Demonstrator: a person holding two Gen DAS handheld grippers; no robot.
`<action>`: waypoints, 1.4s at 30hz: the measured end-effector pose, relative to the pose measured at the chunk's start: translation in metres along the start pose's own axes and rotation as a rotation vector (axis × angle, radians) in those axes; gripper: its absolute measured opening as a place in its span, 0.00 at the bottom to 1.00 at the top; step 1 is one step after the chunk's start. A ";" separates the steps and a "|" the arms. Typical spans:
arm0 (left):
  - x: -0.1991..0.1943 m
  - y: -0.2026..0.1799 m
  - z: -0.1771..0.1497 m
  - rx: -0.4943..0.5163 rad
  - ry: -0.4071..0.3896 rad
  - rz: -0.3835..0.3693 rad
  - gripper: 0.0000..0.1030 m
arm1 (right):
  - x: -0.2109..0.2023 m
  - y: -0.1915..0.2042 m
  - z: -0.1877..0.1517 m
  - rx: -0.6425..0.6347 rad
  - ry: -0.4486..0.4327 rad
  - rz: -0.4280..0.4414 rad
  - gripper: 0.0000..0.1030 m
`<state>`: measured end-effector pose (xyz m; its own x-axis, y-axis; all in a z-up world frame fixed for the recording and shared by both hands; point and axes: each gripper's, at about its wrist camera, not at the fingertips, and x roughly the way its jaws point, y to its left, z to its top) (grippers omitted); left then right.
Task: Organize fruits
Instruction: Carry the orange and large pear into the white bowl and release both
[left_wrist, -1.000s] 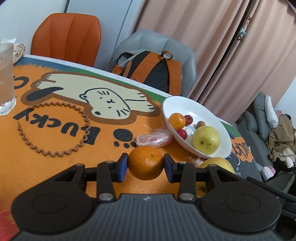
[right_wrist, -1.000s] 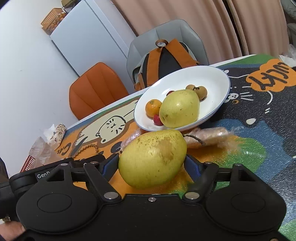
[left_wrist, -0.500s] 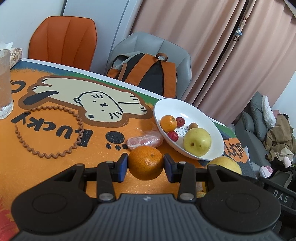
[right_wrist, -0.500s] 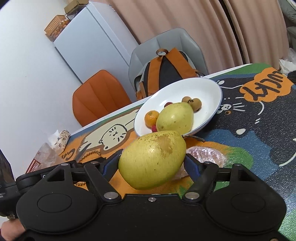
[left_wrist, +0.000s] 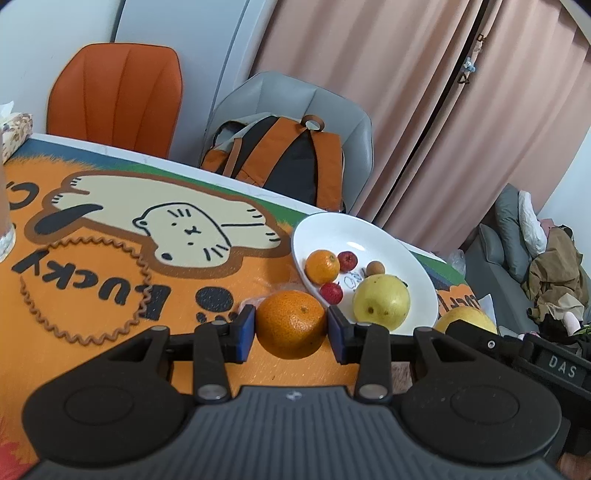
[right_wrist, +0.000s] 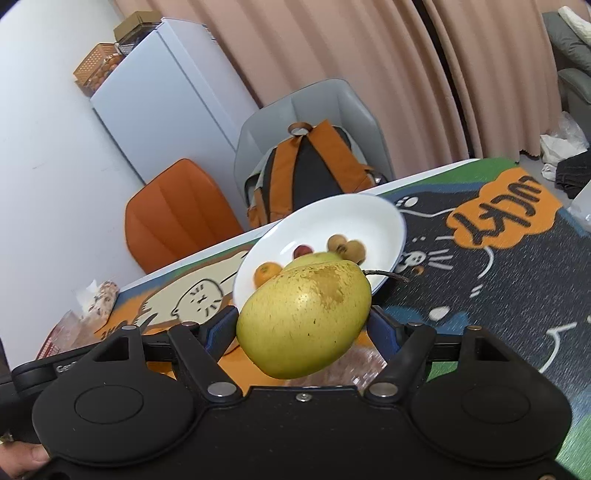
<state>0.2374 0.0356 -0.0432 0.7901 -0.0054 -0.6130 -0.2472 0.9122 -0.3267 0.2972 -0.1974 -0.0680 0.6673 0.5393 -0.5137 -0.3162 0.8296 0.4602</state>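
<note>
**A:** What do I have in each hand?

**B:** On my left gripper (left_wrist: 291, 334) the blue fingers (left_wrist: 246, 332) are closed on an orange (left_wrist: 291, 323), one pad pressed to each side of it. It hangs above the desk (left_wrist: 92, 343), just in front of the white plate's (left_wrist: 354, 230) near rim.

**A:** And the right?

**B:** My right gripper (right_wrist: 303, 328) grips a yellow-green pear (right_wrist: 304, 319), lying sideways with its stem (right_wrist: 386, 275) pointing right. The fingers (right_wrist: 384, 330) clamp both ends. It is held off the desk, in front of the plate (right_wrist: 369, 218) and covering part of its near rim from my view.

**A:** What is on the plate?

**B:** From the left camera: a small mandarin (left_wrist: 322, 266) at the left, two small red fruits (left_wrist: 346, 260) beside it, a small brown round fruit (left_wrist: 375, 267) further back, and a second pear (left_wrist: 381, 302) at the near right. The right camera shows two brown fruits (right_wrist: 347, 246) side by side.

**A:** Anything else near the plate?

**B:** A clear plastic wrapper (right_wrist: 364, 363) lies on the desk below the held pear. Behind the plate, an orange and black backpack (left_wrist: 291, 158) sits on a grey chair (left_wrist: 332, 107), with an orange chair (left_wrist: 118, 92) to its left. In the left view the right gripper's black body (left_wrist: 524, 350) reaches in right of the plate, the held pear (left_wrist: 467, 319) showing just behind it.
</note>
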 end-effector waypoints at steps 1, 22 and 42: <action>0.001 -0.002 0.002 0.000 0.000 -0.001 0.38 | 0.001 -0.002 0.003 -0.001 -0.002 -0.005 0.70; 0.049 -0.025 0.027 0.053 0.023 -0.017 0.38 | 0.059 -0.026 0.043 -0.034 0.015 -0.078 0.71; 0.071 -0.047 0.049 0.100 0.015 0.012 0.38 | 0.056 -0.042 0.047 -0.008 0.025 -0.009 0.57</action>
<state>0.3322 0.0121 -0.0361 0.7785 0.0004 -0.6276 -0.1992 0.9485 -0.2464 0.3796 -0.2088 -0.0816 0.6531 0.5352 -0.5358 -0.3161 0.8356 0.4494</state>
